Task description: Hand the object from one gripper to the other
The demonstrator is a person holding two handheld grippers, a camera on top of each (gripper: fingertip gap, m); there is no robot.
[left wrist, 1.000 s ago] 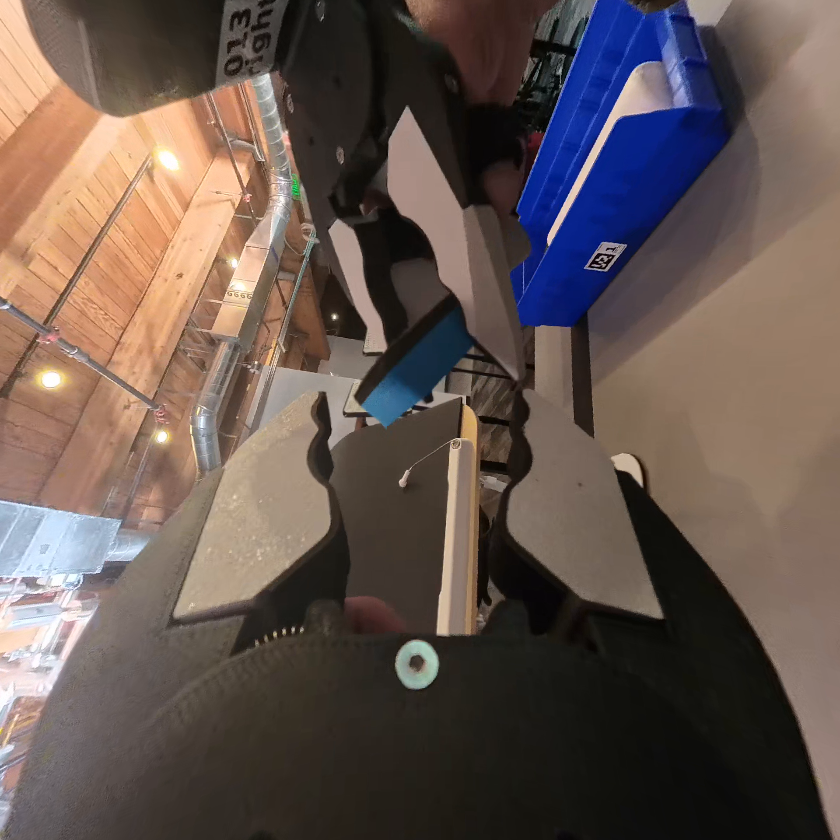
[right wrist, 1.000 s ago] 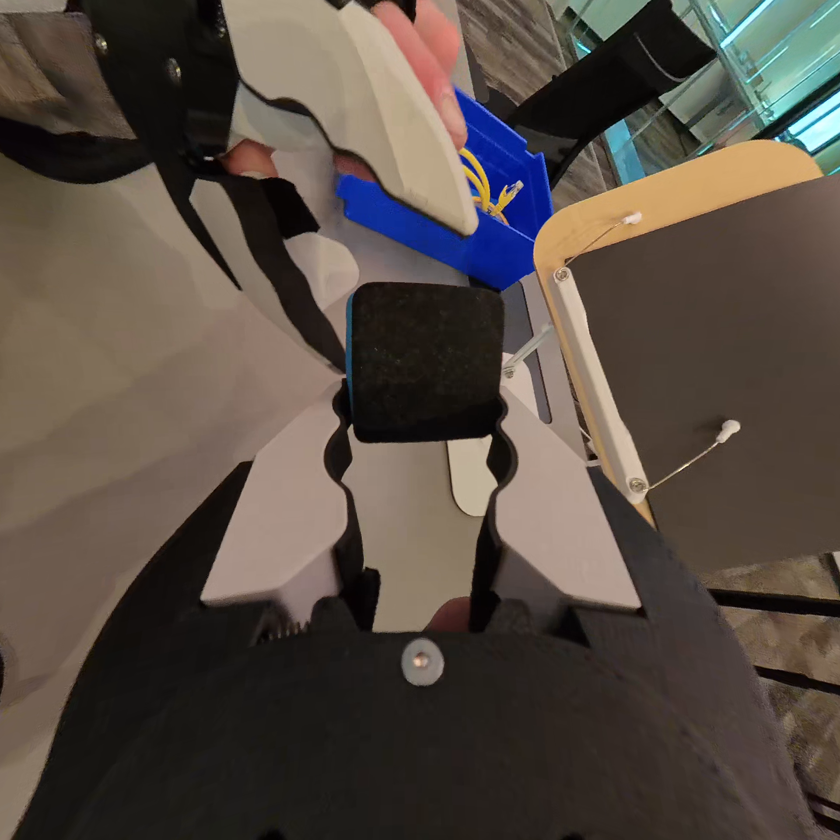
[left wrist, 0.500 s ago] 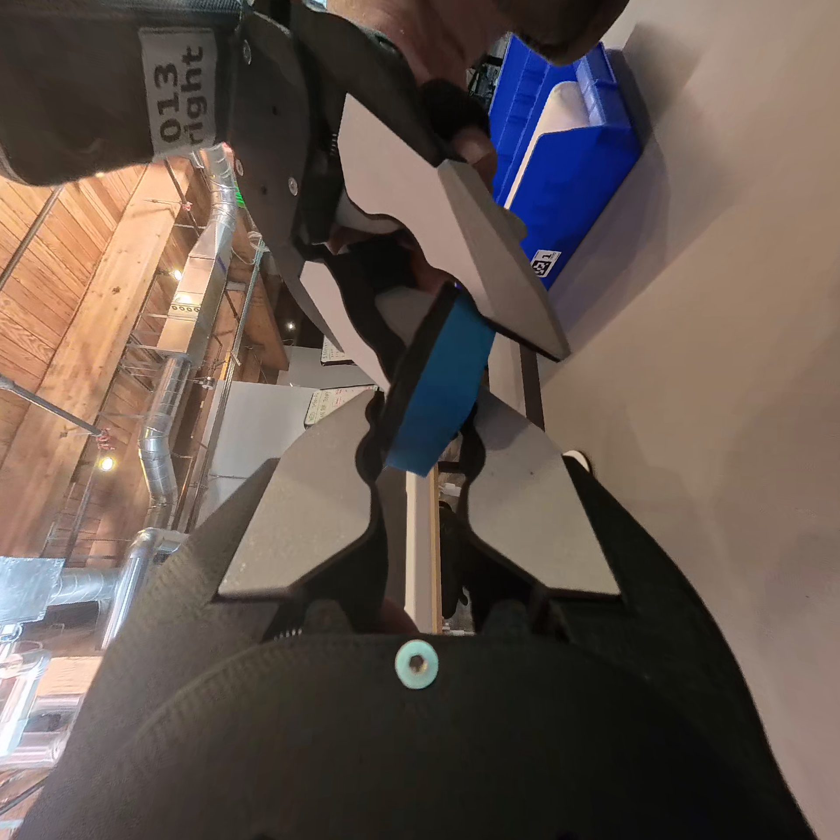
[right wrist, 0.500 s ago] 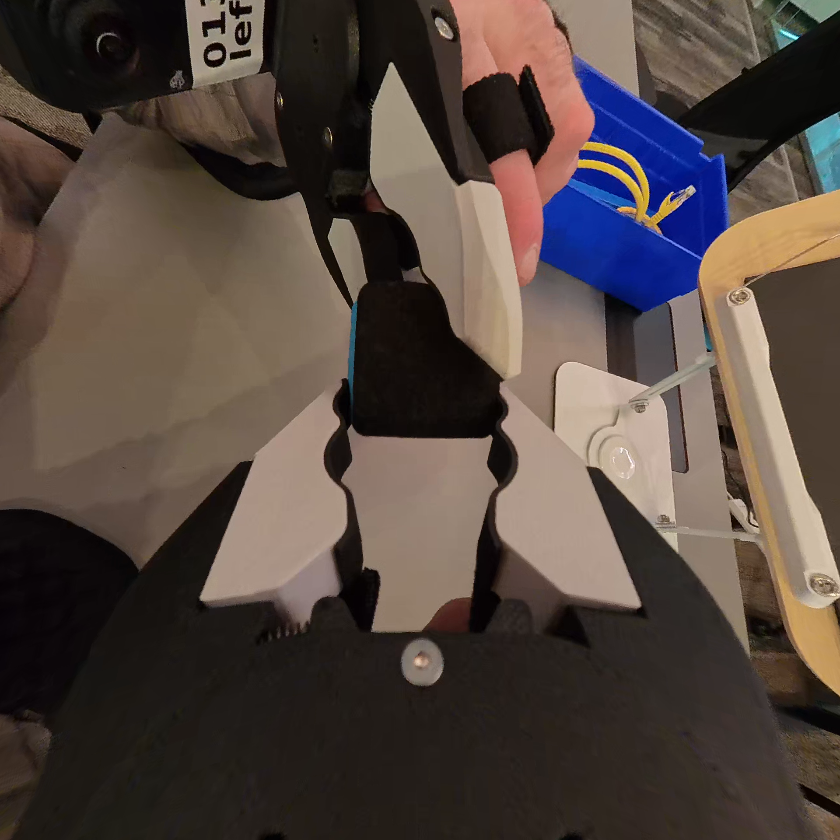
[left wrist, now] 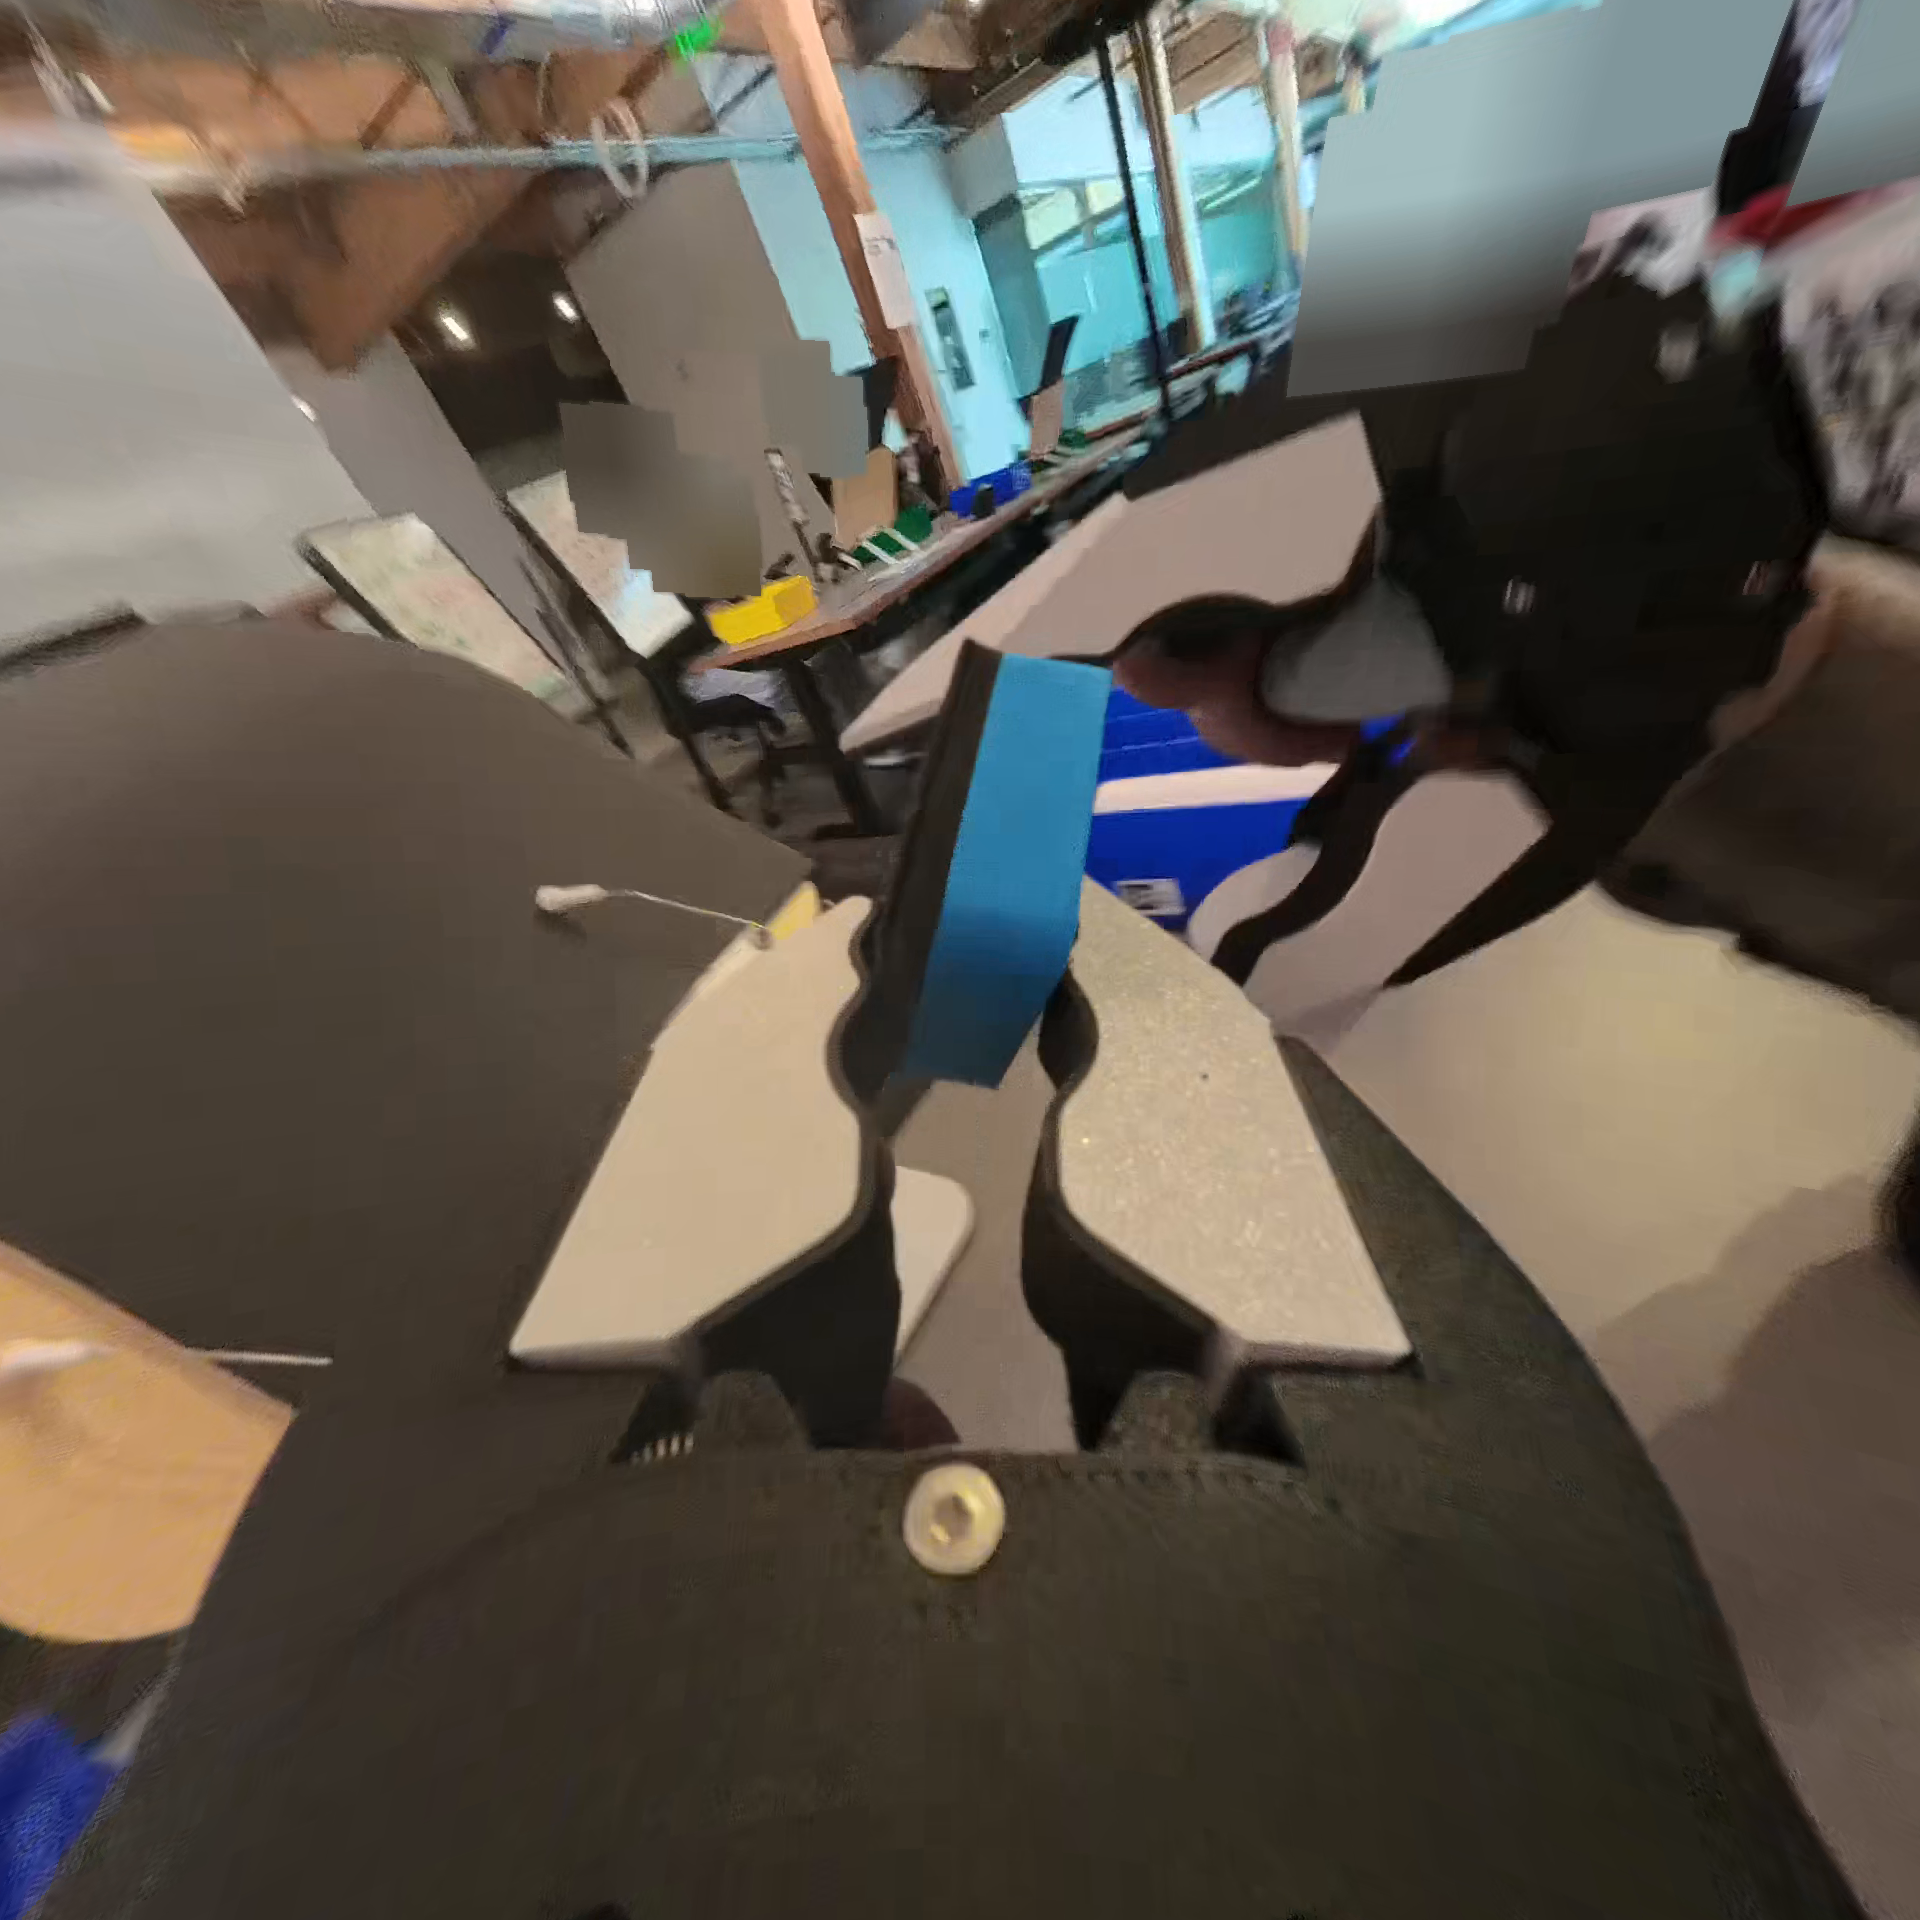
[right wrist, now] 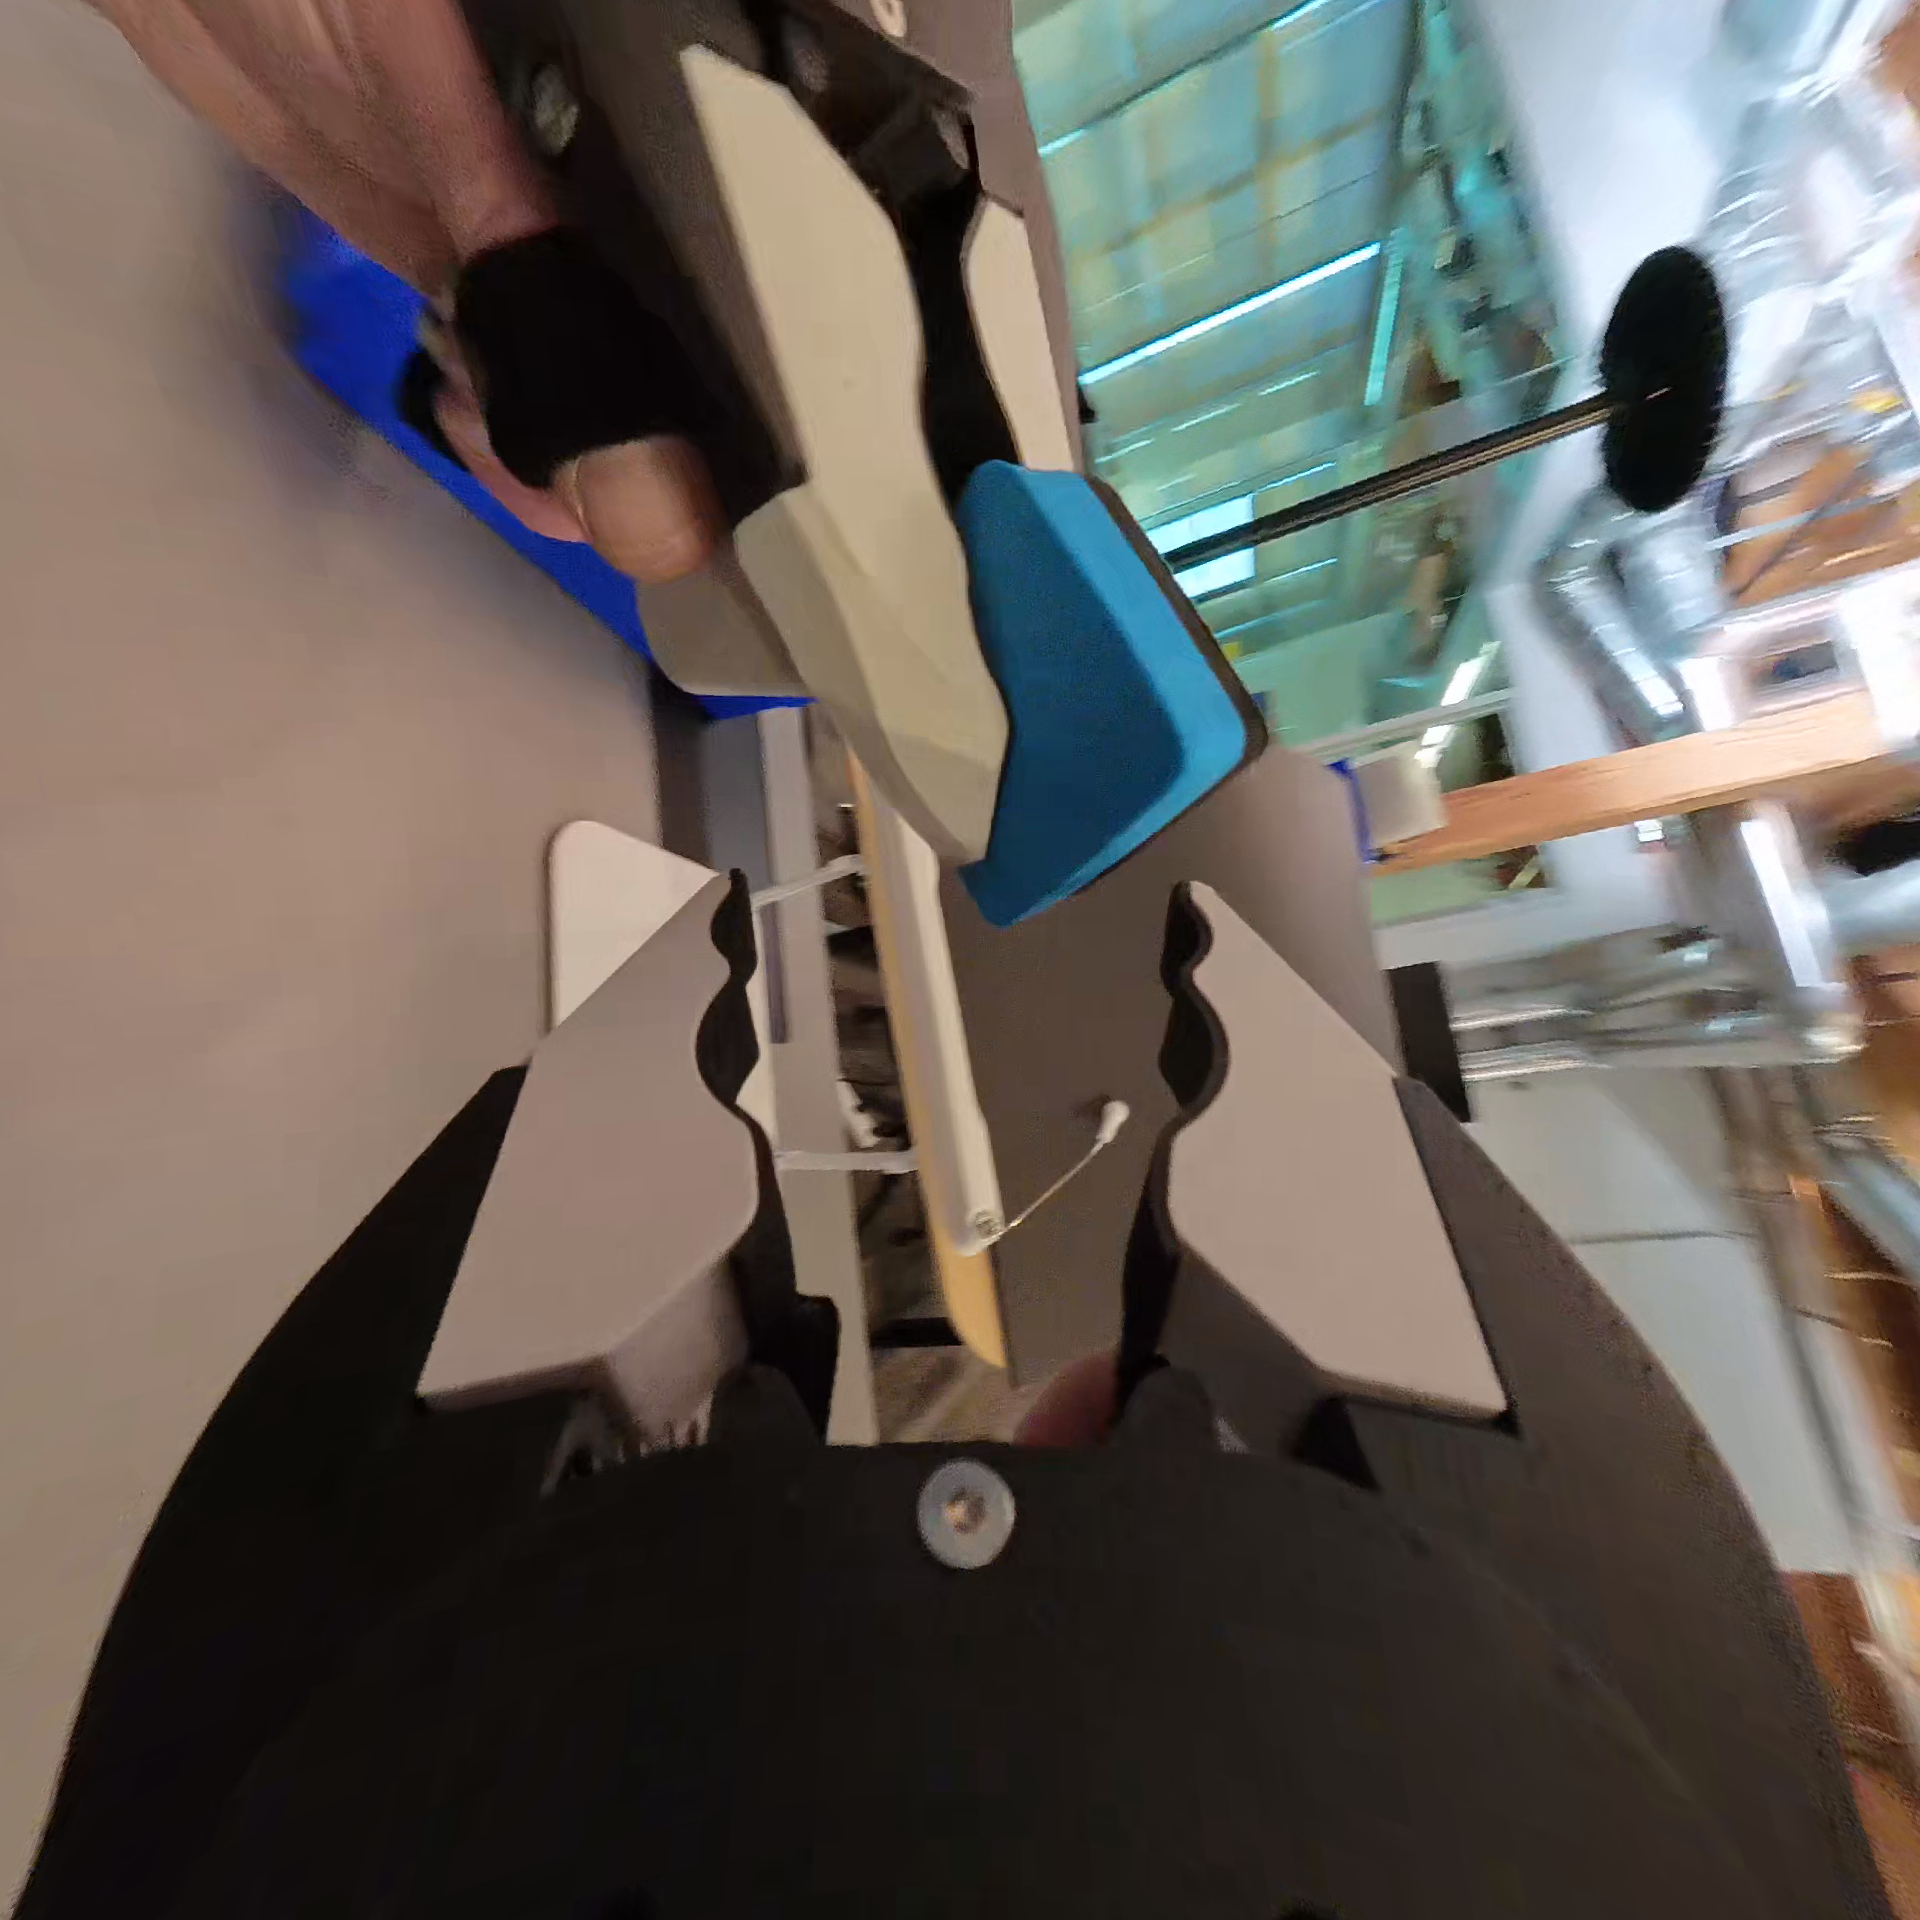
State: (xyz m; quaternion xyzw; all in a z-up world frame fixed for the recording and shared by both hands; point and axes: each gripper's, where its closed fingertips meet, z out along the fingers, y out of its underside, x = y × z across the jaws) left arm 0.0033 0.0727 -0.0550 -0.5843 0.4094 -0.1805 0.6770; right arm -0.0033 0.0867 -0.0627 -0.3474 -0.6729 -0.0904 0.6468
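Note:
A blue foam eraser with a black felt face [left wrist: 1008,862] stands upright between the pads of my left gripper [left wrist: 956,987]. Both pads press on its lower end, so the left gripper is shut on it. The right wrist view shows the same eraser [right wrist: 1091,686] clamped beside a grey finger [right wrist: 862,582] of the left gripper, with a person's hand on that gripper. My right gripper [right wrist: 961,894] is wide open with nothing in its grasp. Its fingertips sit just below the eraser and do not touch it.
A blue bin [left wrist: 1195,821] stands on the grey table [left wrist: 1558,1143] behind the eraser. A black panel with a pale wooden edge [left wrist: 312,935] stands to the left and also shows in the right wrist view [right wrist: 956,1195]. Both views are blurred by motion.
My left gripper closed on the eraser while the right still held it. The right gripper then opened, let go and drew back. The eraser now sits in the left gripper alone.

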